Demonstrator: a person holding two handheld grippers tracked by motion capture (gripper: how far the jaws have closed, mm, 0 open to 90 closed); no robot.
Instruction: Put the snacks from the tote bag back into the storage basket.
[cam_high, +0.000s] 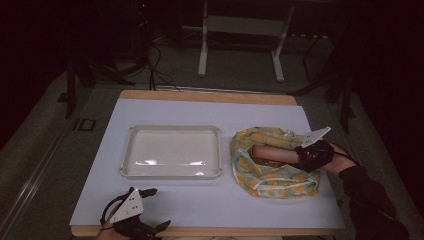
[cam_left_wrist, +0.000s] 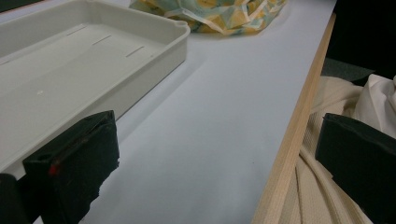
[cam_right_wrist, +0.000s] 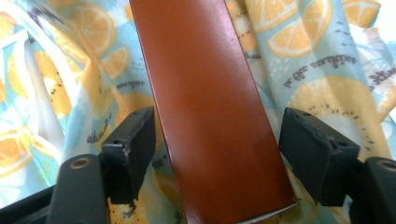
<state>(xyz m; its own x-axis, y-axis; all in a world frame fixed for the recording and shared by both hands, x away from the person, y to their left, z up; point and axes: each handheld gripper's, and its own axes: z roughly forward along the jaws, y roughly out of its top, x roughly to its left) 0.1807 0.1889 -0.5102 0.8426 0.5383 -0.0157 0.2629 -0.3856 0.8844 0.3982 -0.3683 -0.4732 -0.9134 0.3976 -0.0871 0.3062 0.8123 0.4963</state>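
A white tray on a pale table, dark room behind

The shallow white tray (cam_high: 171, 151) sits left of centre in the high view, on the light tabletop (cam_high: 210, 200) with its wooden edge (cam_high: 207, 95) at the top. Beyond, at upper centre, stands a white frame (cam_high: 240, 30); black cables (cam_high: 155, 65) trail at upper left across the grey floor (cam_high: 45, 140).

The high view looks forward and down over the whole bench (cam_high: 210, 112). The left gripper view skims low along its near edge, sharing the tray (cam_left_wrist: 56, 60) and cloth (cam_left_wrist: 219, 16). The right gripper view sits close above that cloth (cam_right_wrist: 317, 60).
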